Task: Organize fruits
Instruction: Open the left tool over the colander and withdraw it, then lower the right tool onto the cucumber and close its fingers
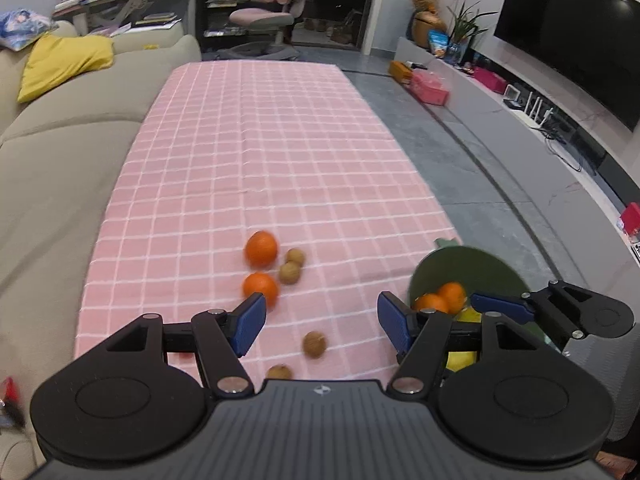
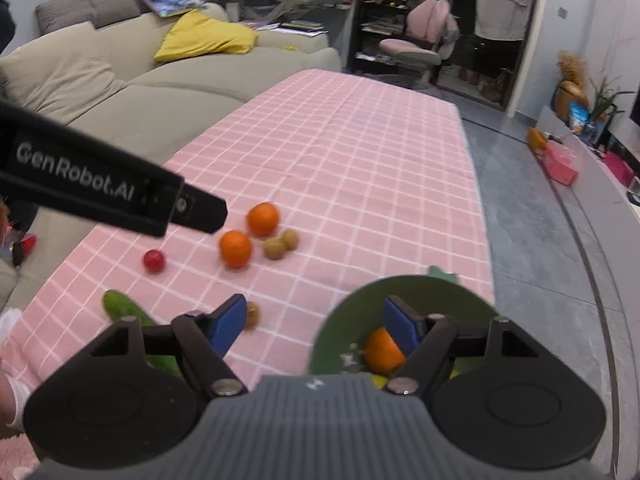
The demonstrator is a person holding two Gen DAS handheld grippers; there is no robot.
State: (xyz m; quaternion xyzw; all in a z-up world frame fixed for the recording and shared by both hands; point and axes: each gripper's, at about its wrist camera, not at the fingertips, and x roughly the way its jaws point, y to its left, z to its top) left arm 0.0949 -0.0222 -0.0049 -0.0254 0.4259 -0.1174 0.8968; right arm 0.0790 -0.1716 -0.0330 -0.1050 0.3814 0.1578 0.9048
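Two oranges (image 1: pixel 261 249) (image 1: pixel 261 287) and several small brown round fruits (image 1: pixel 289 272) lie on the pink checked tablecloth (image 1: pixel 260 140). A green bowl (image 1: pixel 468 268) at the table's right edge holds oranges (image 1: pixel 440 298) and something yellow. My left gripper (image 1: pixel 322 322) is open and empty above a brown fruit (image 1: pixel 314 344). My right gripper (image 2: pixel 312 328) is open and empty, its right finger over the bowl (image 2: pixel 400 292) and its orange (image 2: pixel 382 350). The right wrist view also shows two oranges (image 2: pixel 235 248), a red fruit (image 2: pixel 154 261) and a green cucumber (image 2: pixel 120 306).
A beige sofa (image 1: pixel 60 160) runs along the table's left side. Grey floor (image 1: pixel 460 168) and a TV bench (image 1: pixel 520 112) lie to the right. The left gripper's body (image 2: pixel 100 188) crosses the left of the right wrist view. A pink chair (image 1: pixel 264 8) stands beyond the table.
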